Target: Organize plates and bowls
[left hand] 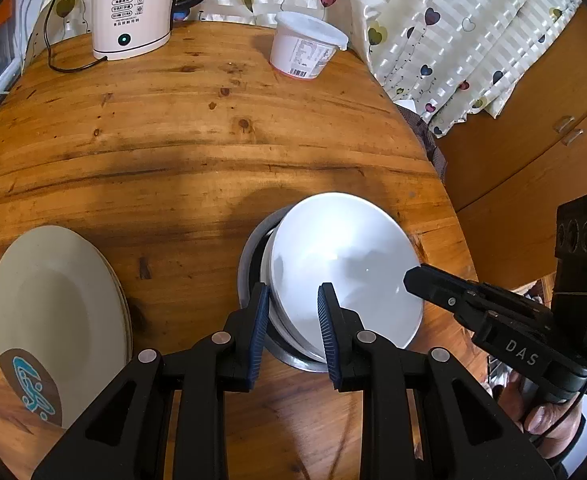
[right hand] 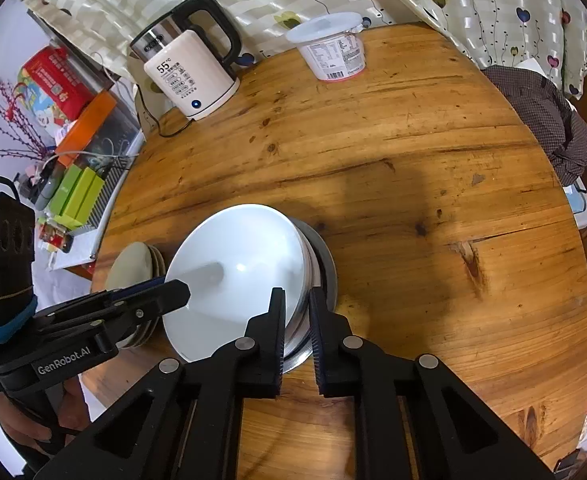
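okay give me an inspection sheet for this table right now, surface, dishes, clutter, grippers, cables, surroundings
Surface: round wooden table, knots and cracks visible.
Job's things: white bowl tilted in a nested stack inside a metal bowl; beige plates stacked beside it.
Clutter: electric kettle, lidded plastic tub.
Grippers: left gripper straddles the white bowl's rim, jaws apart; right gripper narrowly straddles the stack's opposite rims.
Cables: kettle cord on the table.
Surroundings: heart-print curtain, cluttered shelf, dark checked cloth.

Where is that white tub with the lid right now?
The lidded white tub stands at the far edge of the round wooden table, right of the electric kettle and in front of the heart-print curtain.
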A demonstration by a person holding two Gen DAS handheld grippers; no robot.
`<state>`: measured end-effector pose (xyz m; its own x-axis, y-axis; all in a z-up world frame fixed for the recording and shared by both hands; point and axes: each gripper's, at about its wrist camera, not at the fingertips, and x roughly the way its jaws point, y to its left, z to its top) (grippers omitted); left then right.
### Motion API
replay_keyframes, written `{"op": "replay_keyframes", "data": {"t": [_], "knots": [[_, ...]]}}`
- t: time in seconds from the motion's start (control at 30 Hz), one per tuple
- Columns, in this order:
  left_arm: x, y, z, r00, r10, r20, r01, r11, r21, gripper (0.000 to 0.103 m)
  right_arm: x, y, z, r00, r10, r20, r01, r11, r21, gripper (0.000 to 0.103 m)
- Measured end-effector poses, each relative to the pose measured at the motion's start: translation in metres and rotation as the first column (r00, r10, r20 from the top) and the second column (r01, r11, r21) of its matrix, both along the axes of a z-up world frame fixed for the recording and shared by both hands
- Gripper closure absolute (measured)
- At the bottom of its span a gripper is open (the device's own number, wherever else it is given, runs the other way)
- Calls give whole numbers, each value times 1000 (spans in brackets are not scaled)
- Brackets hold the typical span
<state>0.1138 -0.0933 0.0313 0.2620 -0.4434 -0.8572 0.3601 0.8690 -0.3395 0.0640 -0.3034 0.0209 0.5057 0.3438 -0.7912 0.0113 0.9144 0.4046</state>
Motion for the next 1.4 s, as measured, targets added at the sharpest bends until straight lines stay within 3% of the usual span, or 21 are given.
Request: {"op": "replay_keyframes", "data": {"t": [0.83, 0.97, 1.1, 1.23, 1.4], "knots": [[-8, -2, -5, 993, -20, 116, 20, 1000, 1, 78, -4, 1, -1, 998, 10, 58, -9, 1000, -16, 91], [-3, 4, -8, 997, -1, 75, 5, 999, -52, 78, -3, -4, -1, 999, 3, 51, -4, 1000, 26, 87], [-3, 18, -4, 996, 40, 77, -32, 994, -101, 78, -8, -10, 6, 997, -9, 77, 5, 999, 46, 70], [-9, 35, 0, 992, 87, 87, -71, 983, -170, 78, -17, -18, 10, 994, -13, 105, 6, 998, 69, 69], [-12, 52, -3, 989, 130, 68, -114, 973, -202, 78, -27, -25, 10, 993, -12, 121, 0, 995, 100, 67]]}}
